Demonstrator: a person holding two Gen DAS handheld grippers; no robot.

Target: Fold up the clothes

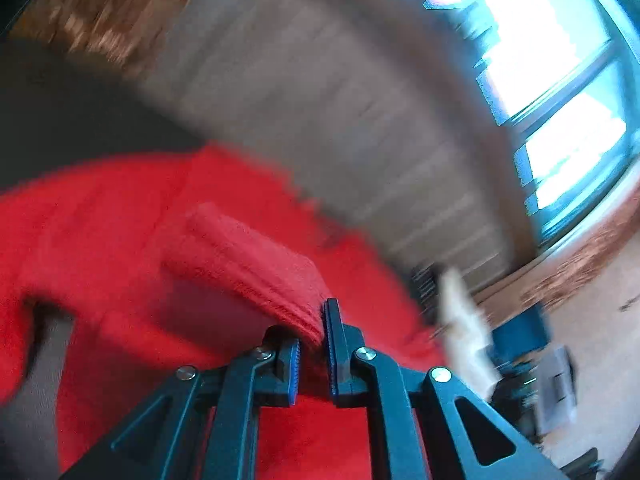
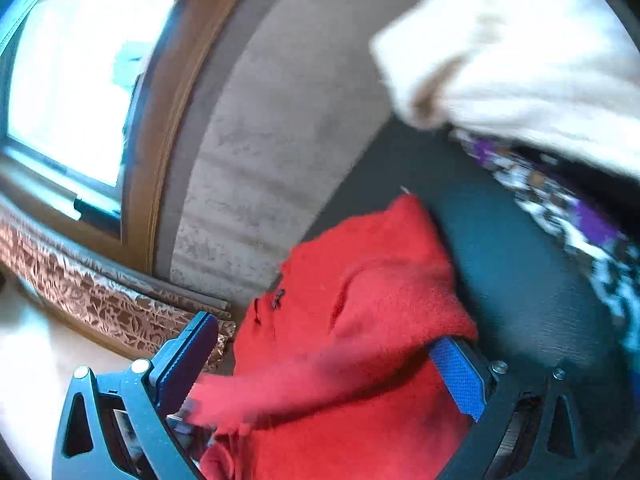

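A red knit garment (image 1: 120,240) fills the lower left of the left wrist view. My left gripper (image 1: 314,344) is shut on a ribbed edge of the garment (image 1: 256,264) and holds it up. In the right wrist view the same red garment (image 2: 360,288) lies on a dark surface (image 2: 520,272). My right gripper (image 2: 324,356) is open, its blue pads (image 2: 460,376) wide apart, and red cloth lies between and over them. The frames are blurred.
A grey upholstered backrest (image 1: 320,100) runs behind the garment and also shows in the right wrist view (image 2: 260,140). A bright window (image 2: 72,80) is at the left. A cream cloth (image 2: 520,60) and a patterned purple fabric (image 2: 560,208) lie at the right.
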